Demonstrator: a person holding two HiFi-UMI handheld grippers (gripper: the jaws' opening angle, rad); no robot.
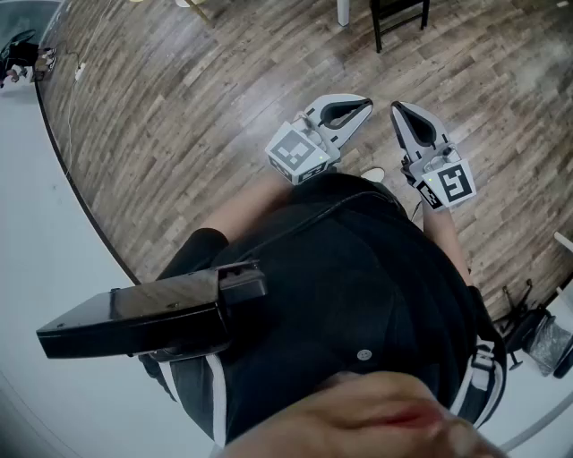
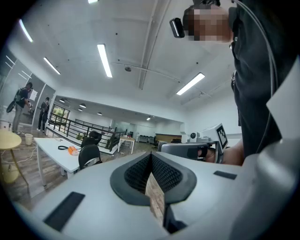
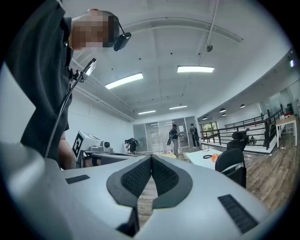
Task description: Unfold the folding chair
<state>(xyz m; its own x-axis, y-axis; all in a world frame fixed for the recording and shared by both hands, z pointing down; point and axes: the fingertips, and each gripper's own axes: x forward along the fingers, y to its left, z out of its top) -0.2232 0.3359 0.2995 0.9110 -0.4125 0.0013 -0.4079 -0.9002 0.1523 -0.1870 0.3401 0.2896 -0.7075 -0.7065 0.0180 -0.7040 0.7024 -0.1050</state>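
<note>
Head view: person stands on wood floor (image 1: 179, 107), black shirt (image 1: 358, 286) fills near centre, toe of a white shoe (image 1: 373, 174) just past it. Black box-shaped device (image 1: 143, 318) juts out near left, close to cam.

L: left gripper (image 1: 363, 106) held level in front of the body, marker cube on its near end. Own view: ribbed pads (image 2: 161, 173) pressed together at the tips, pad on pad, only floor seen through the slot behind them.

R: right gripper (image 1: 399, 109) just beside L, also level, tips of the two grippers near each other but apart. Own view: fingers closed tip to tip, gripping no object.

Task obj: black chair (image 1: 398, 16) at far edge of head view, only legs and lower frame in shot, standing on the wood floor, well apart from both grippers. Can't tell if folded or open.

Bkgd, L gripper view: white table (image 2: 56, 154) far left with orange item (image 2: 71, 150) on it, black office chair (image 2: 89, 157) beside the table, yellow round table (image 2: 8, 140) at left edge, railing (image 2: 70, 127) behind. R gripper view: two people (image 3: 174, 136) standing far off by glass doors.
</note>
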